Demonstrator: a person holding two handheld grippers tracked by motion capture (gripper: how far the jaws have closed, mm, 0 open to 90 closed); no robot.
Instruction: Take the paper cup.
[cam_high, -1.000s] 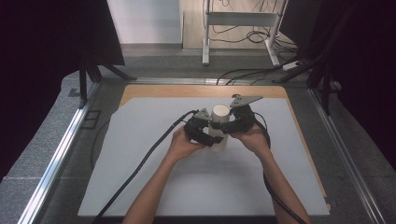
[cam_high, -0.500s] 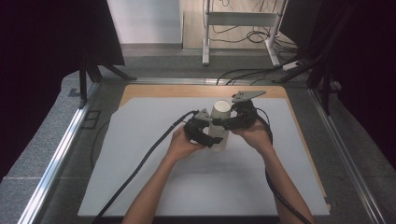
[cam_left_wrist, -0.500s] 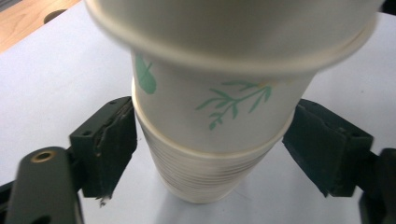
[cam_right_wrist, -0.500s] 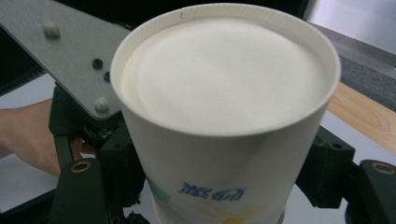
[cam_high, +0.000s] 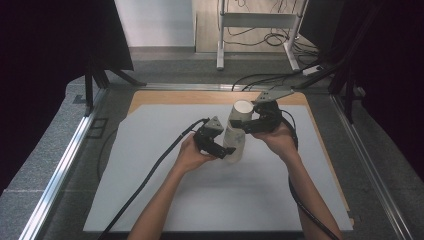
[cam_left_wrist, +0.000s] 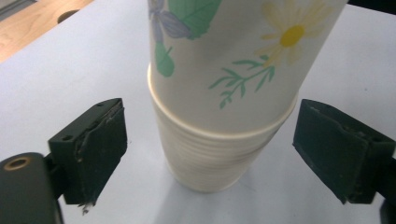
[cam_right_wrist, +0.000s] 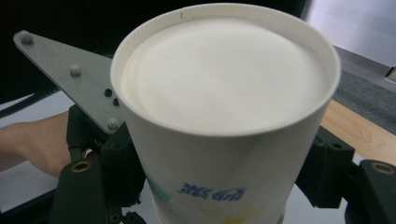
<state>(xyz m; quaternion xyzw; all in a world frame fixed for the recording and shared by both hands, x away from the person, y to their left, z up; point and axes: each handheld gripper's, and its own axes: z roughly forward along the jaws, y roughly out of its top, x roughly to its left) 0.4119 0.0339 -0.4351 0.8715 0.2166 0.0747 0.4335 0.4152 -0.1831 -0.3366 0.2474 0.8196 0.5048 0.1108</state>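
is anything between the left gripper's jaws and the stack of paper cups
Nothing visible. The left gripper has just been opening; its jaws flank the stack of upside-down paper cups with bare gaps on both sides. The right gripper grips the top flowered cup.

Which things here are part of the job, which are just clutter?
In the job:
- top cup, upside down, in the right gripper
- cup stack it is coming off, between the open jaws of the left gripper, which have just been opening
- white mat under them

Lying about:
- metal stand
- floor cables
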